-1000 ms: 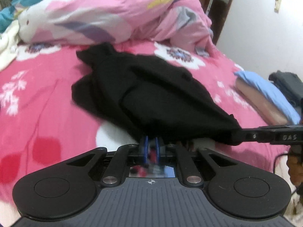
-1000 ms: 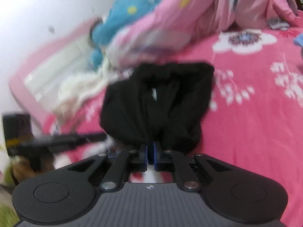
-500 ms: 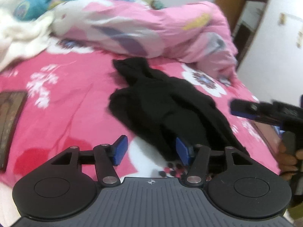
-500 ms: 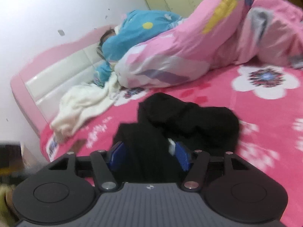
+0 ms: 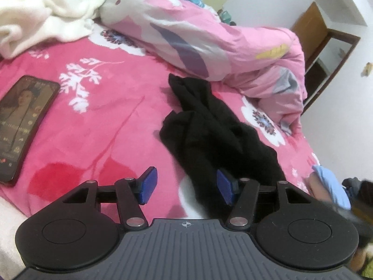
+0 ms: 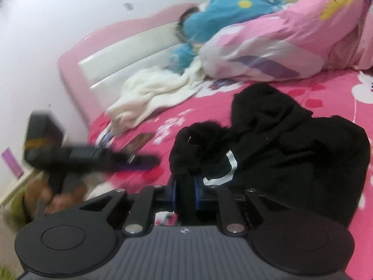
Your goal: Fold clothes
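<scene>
Black garment lies crumpled on the pink floral bedsheet, running from 12 o'clock down to 5 o'clock of the left gripper, whose jaws stand apart, pressing nothing. Right gripper has just been closing and pinches a bunched fold of the garment. Phone at 9 o'clock, pink quilt at 12, white blanket at 10.
</scene>
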The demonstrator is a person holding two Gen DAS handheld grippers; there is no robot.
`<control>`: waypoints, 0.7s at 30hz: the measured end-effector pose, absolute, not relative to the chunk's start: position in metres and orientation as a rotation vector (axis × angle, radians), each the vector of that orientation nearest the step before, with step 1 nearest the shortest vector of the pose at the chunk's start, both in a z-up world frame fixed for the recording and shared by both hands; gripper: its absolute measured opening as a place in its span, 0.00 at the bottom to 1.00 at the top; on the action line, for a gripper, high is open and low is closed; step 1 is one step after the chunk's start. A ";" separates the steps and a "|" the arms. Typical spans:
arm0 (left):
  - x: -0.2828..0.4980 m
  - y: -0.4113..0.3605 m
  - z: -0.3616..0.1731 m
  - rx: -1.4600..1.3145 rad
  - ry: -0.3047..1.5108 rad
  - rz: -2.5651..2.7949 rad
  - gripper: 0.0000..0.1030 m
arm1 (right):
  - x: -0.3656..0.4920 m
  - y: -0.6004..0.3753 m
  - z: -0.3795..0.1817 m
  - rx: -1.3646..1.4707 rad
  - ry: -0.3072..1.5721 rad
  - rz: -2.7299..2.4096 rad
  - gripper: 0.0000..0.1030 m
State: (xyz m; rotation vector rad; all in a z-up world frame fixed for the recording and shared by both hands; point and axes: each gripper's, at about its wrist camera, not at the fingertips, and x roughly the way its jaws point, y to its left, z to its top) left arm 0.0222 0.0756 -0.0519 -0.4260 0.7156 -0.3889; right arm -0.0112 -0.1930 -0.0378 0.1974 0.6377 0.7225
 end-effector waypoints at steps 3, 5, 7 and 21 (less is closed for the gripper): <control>0.019 0.068 -0.050 -0.404 0.718 -0.416 0.57 | -0.034 -0.198 -0.041 0.185 0.658 0.731 0.15; 0.018 0.062 -0.050 -0.396 0.729 -0.434 0.62 | -0.044 -0.199 -0.044 0.175 0.676 0.731 0.15; 0.016 0.057 -0.050 -0.392 0.738 -0.457 0.65 | -0.053 -0.195 -0.049 0.153 0.705 0.736 0.15; 0.017 0.041 -0.071 -0.316 0.844 -0.384 0.21 | -0.074 -0.205 -0.027 0.082 0.686 0.691 0.29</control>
